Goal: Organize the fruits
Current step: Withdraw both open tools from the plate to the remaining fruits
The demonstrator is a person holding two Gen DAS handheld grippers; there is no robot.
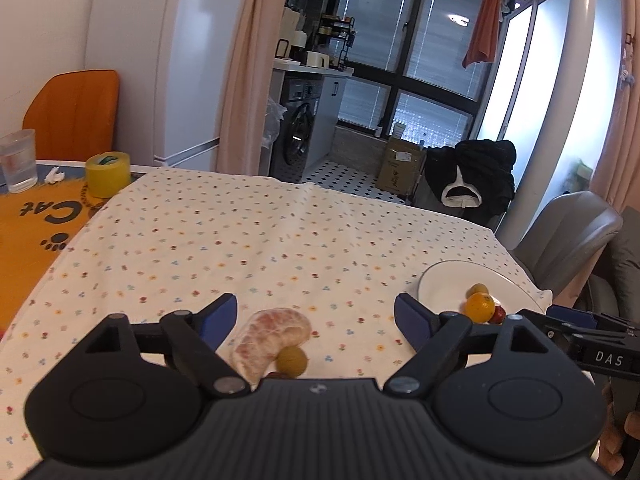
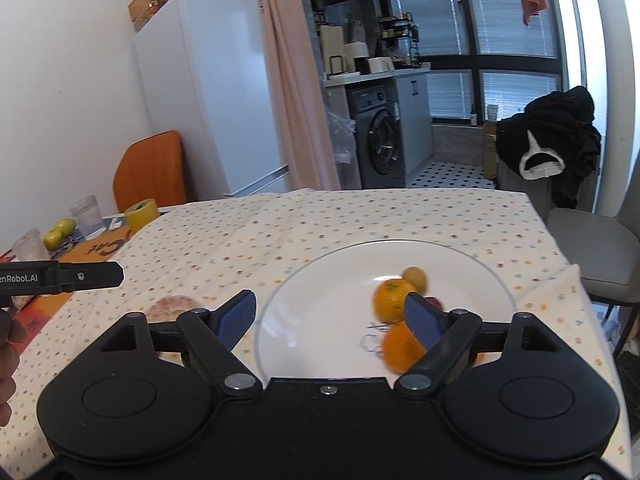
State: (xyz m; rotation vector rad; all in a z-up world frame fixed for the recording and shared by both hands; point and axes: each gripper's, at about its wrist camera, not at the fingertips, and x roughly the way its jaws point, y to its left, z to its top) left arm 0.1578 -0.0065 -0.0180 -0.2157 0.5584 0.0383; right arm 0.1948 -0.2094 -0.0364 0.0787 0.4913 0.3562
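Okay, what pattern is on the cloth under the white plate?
Cream tablecloth dotted with tiny multicoloured flowers, clearest in the left wrist view.

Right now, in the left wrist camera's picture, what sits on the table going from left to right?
Clear plastic cup → yellow tape roll → peeled citrus piece with a green grape touching its right end → white plate holding an orange.
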